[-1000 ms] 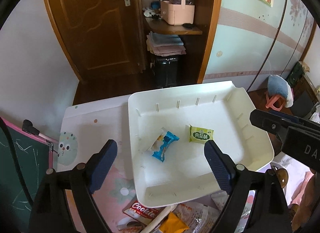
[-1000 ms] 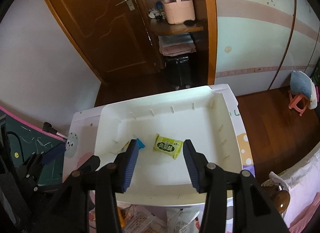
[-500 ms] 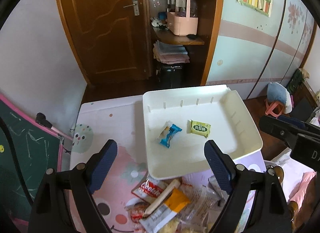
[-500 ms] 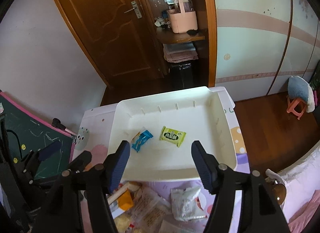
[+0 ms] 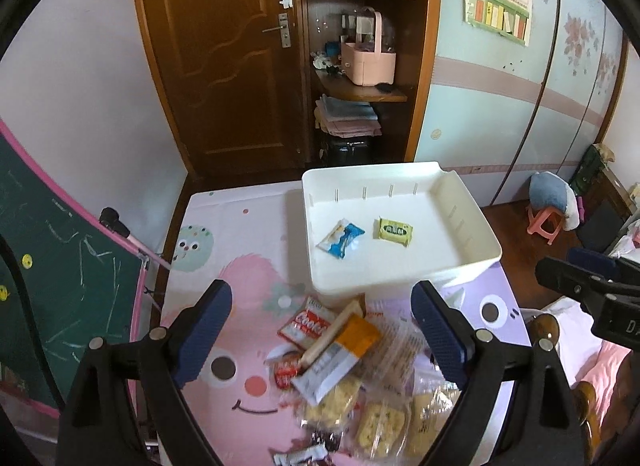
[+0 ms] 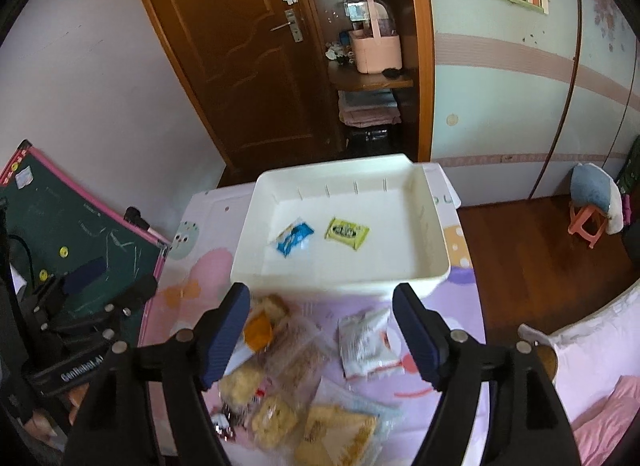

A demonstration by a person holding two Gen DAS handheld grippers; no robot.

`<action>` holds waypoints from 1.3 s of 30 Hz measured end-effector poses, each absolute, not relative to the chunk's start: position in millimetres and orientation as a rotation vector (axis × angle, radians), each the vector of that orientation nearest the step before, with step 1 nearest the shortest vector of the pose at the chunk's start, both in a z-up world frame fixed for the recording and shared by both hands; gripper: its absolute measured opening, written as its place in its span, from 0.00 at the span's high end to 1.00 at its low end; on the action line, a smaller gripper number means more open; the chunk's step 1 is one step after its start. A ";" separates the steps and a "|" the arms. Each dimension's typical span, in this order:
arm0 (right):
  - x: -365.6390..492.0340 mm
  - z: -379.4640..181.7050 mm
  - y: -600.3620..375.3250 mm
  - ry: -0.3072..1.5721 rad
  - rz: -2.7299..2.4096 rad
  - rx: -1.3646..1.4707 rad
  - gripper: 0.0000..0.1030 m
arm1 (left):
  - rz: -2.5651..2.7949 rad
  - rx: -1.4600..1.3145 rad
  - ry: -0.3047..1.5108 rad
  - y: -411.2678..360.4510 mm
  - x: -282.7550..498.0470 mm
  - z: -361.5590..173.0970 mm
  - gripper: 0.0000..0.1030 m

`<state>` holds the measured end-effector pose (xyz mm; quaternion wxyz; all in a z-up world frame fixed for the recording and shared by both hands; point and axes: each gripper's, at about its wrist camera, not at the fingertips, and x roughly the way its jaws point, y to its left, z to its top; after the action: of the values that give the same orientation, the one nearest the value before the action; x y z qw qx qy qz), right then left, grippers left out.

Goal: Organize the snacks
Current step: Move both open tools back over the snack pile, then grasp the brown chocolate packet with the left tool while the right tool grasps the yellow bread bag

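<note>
- Left wrist view: the left gripper [image 5: 322,330] hangs spread and empty over a heap of snack packets [image 5: 344,378] on the tabletop [image 5: 224,250]. These look light, crinkly and slippery; the orange-and-white packet [image 5: 340,358] on top seems best pinched across a flat sealed end (the biscuits inside probably crush easily).
- Right wrist view: the right gripper [image 6: 322,330] is likewise spread and empty. The white tray [image 6: 436,234] beyond already holds a blue packet [image 6: 294,236] and a green packet [image 6: 346,232], apart.

Both grippers, left [image 5: 322,336] and right [image 6: 322,336], have pulled back from the white tray [image 5: 472,262], apparently higher too; a heap of snack packets [image 5: 352,382] now shows under their open jaws.
</note>
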<state>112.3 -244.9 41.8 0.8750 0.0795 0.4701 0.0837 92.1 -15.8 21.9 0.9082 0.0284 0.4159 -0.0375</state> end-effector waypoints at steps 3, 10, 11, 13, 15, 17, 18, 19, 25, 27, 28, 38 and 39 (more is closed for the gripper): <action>92.5 34.3 -247.0 1.000 0.182 0.170 0.26 | -0.073 0.045 0.858 -6.0 71.5 20.6 0.12; 60.8 2.0 -250.9 1.077 0.181 0.186 0.18 | -0.051 0.038 0.864 12.9 34.2 7.3 0.12; 56.7 -3.2 -252.3 1.087 0.180 0.196 0.16 | -0.050 0.038 0.867 15.6 28.1 4.1 0.12; 48.4 -13.3 -254.7 1.103 0.176 0.217 0.11 | -0.052 0.030 0.876 21.4 18.3 -4.2 0.11; 42.0 -24.0 -257.2 1.123 0.175 0.240 0.06 | -0.050 0.026 0.896 27.4 10.0 -17.2 0.11; 34.8 -34.9 -259.2 1.144 0.169 0.252 0.05 | -0.045 0.033 0.919 32.6 2.3 -33.0 0.10; 31.5 -42.1 -260.1 1.157 0.164 0.254 0.05 | -0.044 0.040 0.932 34.6 0.0 -40.7 0.10; 28.4 -47.0 -260.1 1.165 0.162 0.251 0.05 | -0.046 0.049 0.951 36.8 -3.2 -51.6 0.10; 16.9 -90.7 -261.1 1.250 0.147 0.228 0.05 | -0.082 0.138 1.083 39.3 -20.5 -123.8 0.10; 15.1 -106.5 -259.3 1.285 0.138 0.212 0.05 | -0.071 0.156 1.136 41.0 -21.5 -147.7 0.10; 14.1 -112.2 -258.3 1.295 0.138 0.208 0.05 | -0.066 0.158 1.169 42.1 -21.5 -160.1 0.10; 8.6 -168.1 -251.2 1.383 0.113 0.175 0.05 | -0.157 0.214 1.276 35.1 -17.8 -218.4 0.10; 8.5 -171.9 -251.8 1.390 0.112 0.182 0.05 | -0.176 0.233 1.271 32.2 -17.8 -219.9 0.10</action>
<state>8.5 -251.8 -171.9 0.7629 0.0838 0.6390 0.0516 -17.8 32.2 -219.9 0.7948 0.1083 0.5915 -0.0821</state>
